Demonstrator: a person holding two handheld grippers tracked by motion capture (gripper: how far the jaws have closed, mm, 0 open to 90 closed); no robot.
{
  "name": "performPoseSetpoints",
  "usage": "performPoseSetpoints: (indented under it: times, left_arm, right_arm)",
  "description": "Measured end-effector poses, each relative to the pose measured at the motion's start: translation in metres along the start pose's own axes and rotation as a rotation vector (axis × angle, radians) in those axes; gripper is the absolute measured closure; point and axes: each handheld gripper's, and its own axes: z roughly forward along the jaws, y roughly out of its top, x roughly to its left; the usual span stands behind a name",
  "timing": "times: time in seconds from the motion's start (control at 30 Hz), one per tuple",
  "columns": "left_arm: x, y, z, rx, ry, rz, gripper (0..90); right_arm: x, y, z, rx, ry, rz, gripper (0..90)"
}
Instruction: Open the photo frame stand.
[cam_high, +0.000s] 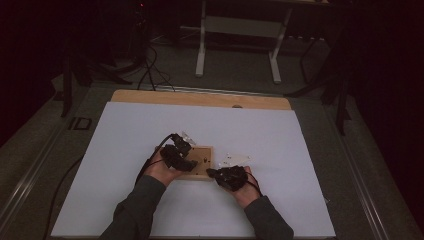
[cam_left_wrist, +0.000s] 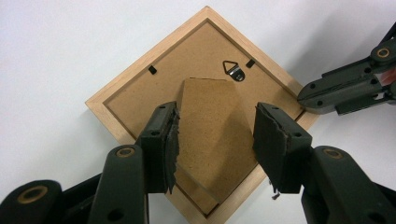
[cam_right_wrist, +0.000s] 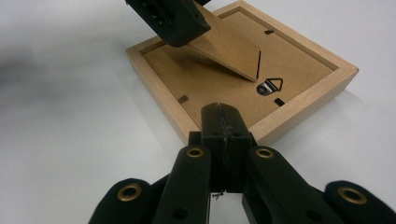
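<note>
A light wooden picture frame (cam_high: 204, 169) lies face down on the white table, its brown backing board (cam_left_wrist: 140, 98) up. My left gripper (cam_left_wrist: 215, 121) is shut across the width of the cardboard stand (cam_left_wrist: 210, 140), which tilts up off the backing (cam_right_wrist: 233, 51). A metal hanger (cam_left_wrist: 232, 69) sits just past the stand's tip. My right gripper (cam_right_wrist: 219, 112) is shut with nothing in it. Its tips rest against the frame's wooden rim (cam_right_wrist: 285, 119); from the left gripper view they touch a corner of the frame (cam_left_wrist: 306, 95).
Small clear plastic pieces lie on the white sheet (cam_high: 130, 150) to the right of the frame (cam_high: 235, 160) and behind the left hand (cam_high: 187, 136). A wooden strip (cam_high: 200, 98) borders the table's far edge. Desk legs (cam_high: 201, 50) stand beyond it.
</note>
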Motion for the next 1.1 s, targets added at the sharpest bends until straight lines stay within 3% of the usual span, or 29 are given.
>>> performPoseSetpoints:
  times: [0.37,0.67,1.1]
  left_arm:
    - [0.000,-0.001,0.004,-0.006,-0.013,-0.005,44.7]
    - [0.007,-0.008,0.002,-0.022,-0.015,-0.057,37.9]
    - [0.013,-0.011,-0.002,-0.058,-0.073,-0.130,37.4]
  right_arm:
    - [0.000,-0.001,0.000,-0.006,0.002,0.004,89.9]
    - [0.000,-0.001,0.000,-0.007,0.002,0.005,89.8]
    - [0.000,-0.001,-0.001,-0.008,0.004,0.008,89.7]
